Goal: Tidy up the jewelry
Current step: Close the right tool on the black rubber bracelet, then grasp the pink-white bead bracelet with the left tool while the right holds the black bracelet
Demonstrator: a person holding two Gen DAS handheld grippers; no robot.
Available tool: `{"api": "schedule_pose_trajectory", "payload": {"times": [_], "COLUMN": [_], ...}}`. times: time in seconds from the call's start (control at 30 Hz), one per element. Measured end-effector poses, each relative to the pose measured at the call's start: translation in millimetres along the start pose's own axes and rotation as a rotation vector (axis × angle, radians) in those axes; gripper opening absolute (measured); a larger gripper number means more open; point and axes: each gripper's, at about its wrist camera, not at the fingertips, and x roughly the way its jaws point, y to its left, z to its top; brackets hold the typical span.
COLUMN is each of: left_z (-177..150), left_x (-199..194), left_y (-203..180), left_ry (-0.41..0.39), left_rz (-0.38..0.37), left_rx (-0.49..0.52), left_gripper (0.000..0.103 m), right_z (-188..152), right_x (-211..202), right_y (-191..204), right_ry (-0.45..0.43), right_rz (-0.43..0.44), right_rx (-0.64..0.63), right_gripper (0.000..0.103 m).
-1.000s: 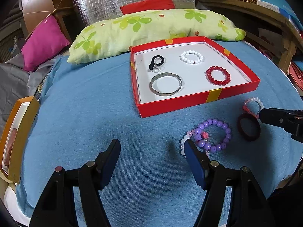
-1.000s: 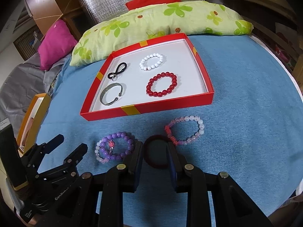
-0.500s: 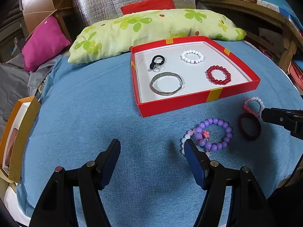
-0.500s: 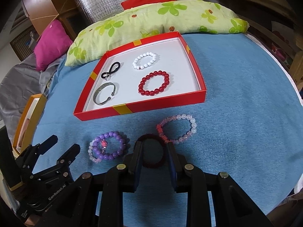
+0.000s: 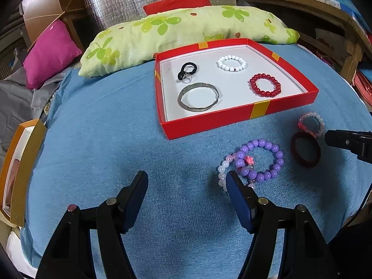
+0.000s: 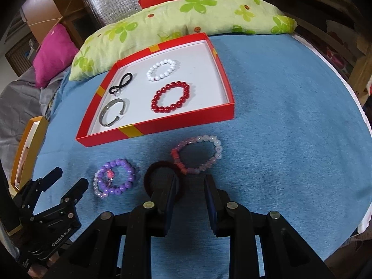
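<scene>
A red tray (image 5: 260, 112) (image 6: 181, 122) on the blue cloth holds a black hair tie (image 5: 187, 69), a white bead bracelet (image 5: 231, 63), a red bead bracelet (image 5: 265, 85) (image 6: 171, 97) and a silver bangle (image 5: 199, 97) (image 6: 112, 112). In front of it lie a purple bead bracelet (image 5: 260, 160) (image 6: 115, 179), a dark red hair band (image 5: 305, 148) (image 6: 162, 165) and a pink-white bead bracelet (image 5: 311, 122) (image 6: 197, 153). My left gripper (image 5: 186, 188) is open and empty, left of the purple bracelet. My right gripper (image 6: 189, 186) is open, its left finger over the hair band.
A green-leaf pillow (image 5: 186, 30) lies behind the tray, with a magenta cushion (image 5: 50, 51) at far left. An orange box (image 5: 21, 167) stands at the cloth's left edge. Wooden furniture (image 5: 325, 18) is at right.
My right gripper has shifted right and opened wider; the hair band now lies under its left finger instead of between the fingers. The left gripper has barely moved.
</scene>
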Motion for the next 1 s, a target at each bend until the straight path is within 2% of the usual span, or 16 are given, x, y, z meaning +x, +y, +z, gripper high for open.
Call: {"api": "schedule_pose_trajectory", "payload": {"times": [0.47, 0.6, 0.7, 0.73, 0.77, 1.0], "left_z": [-3, -2, -1, -1, -1, 2], "left_x": [11, 14, 18, 18, 18, 18], "left_y": [0, 3, 7, 8, 9, 9], "left_ry": [0.050, 0.064, 0.080, 0.083, 0.083, 0.076], "left_rz": [-0.086, -0.107, -0.123, -0.130, -0.135, -0.193], "left_rx": [-0.016, -0.031, -0.042, -0.049, -0.053, -0.055], "left_gripper": [0.070, 0.070, 0.070, 0.070, 0.070, 0.070], "right_z": [-3, -4, -8, -9, -9, -6], "right_x": [22, 25, 28, 28, 28, 24], "right_y": [13, 23, 33, 36, 37, 28], "right_ry": [0.058, 0.036, 0.029, 0.023, 0.022, -0.001], "right_rz": [-0.020, -0.022, -0.058, -0.069, -0.067, -0.073], "right_rx": [-0.029, -0.065, -0.122, -0.144, -0.153, -0.129], "right_gripper": [0.027, 0.028, 0.019, 0.010, 0.007, 0.006]}}
